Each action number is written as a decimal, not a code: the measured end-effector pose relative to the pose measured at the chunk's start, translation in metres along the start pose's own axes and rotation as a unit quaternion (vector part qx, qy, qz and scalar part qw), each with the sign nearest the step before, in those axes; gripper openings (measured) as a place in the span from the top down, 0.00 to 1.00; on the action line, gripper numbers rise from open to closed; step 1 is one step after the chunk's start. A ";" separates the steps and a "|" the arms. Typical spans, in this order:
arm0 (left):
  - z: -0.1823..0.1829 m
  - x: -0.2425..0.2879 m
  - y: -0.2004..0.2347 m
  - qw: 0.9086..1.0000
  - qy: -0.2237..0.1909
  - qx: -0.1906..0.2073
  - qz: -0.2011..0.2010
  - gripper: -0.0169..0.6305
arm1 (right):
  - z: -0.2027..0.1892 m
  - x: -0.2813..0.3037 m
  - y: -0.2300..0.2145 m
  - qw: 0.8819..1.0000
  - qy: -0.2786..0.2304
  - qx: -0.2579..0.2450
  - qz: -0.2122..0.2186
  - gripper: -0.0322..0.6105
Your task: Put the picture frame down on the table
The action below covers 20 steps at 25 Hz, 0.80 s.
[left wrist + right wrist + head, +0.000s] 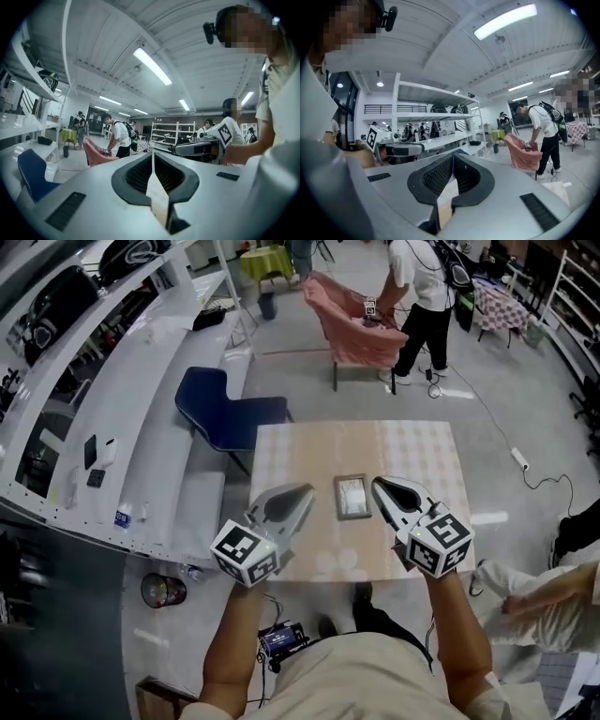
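The picture frame (352, 497), small with a grey rim and a pale middle, lies flat on the checked table (412, 451) near its front centre. My left gripper (307, 491) hovers just left of the frame, shut with nothing in it. My right gripper (377, 484) hovers just right of it, also shut and empty. Neither touches the frame. In the left gripper view the jaws meet at the tips of my left gripper (153, 154), and the right gripper (197, 149) shows beyond. In the right gripper view my right gripper (453, 157) is shut, with the left gripper (401, 151) to its left.
A blue chair (230, 413) stands at the table's far left corner. White shelving (112, 418) runs along the left. A pink-draped chair (352, 324) and a standing person (422, 296) are farther off. Someone's leg (534, 592) lies at the right, and a can (162, 591) sits on the floor.
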<state>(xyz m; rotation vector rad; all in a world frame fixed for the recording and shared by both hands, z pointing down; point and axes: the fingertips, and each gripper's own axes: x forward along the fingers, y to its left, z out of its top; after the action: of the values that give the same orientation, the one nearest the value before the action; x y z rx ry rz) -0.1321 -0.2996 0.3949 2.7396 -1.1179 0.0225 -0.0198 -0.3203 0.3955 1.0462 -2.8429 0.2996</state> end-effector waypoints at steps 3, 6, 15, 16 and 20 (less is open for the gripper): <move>0.030 -0.026 -0.016 0.999 -0.030 0.027 -0.015 0.93 | 0.029 -0.015 0.035 0.999 -0.016 -0.040 0.014 0.91; 0.059 -0.049 -0.037 0.997 -0.054 0.050 -0.026 0.93 | 0.052 -0.034 0.060 0.997 -0.018 -0.072 0.014 0.91; 0.096 -0.098 -0.071 0.993 -0.090 0.079 -0.017 0.93 | 0.080 -0.077 0.088 0.996 -0.025 -0.082 -0.001 0.91; 0.096 -0.102 -0.075 0.992 -0.093 0.079 -0.016 0.93 | 0.081 -0.082 0.090 0.996 -0.025 -0.083 -0.003 0.91; 0.090 -0.111 -0.083 0.993 -0.094 0.075 -0.016 0.93 | 0.077 -0.095 0.095 0.996 -0.025 -0.084 -0.014 0.91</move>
<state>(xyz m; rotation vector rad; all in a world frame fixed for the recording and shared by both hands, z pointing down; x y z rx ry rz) -0.1591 -0.1800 0.2840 2.9447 -1.1616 -0.1656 -0.0108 -0.2062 0.2910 1.0723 -2.8343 0.0302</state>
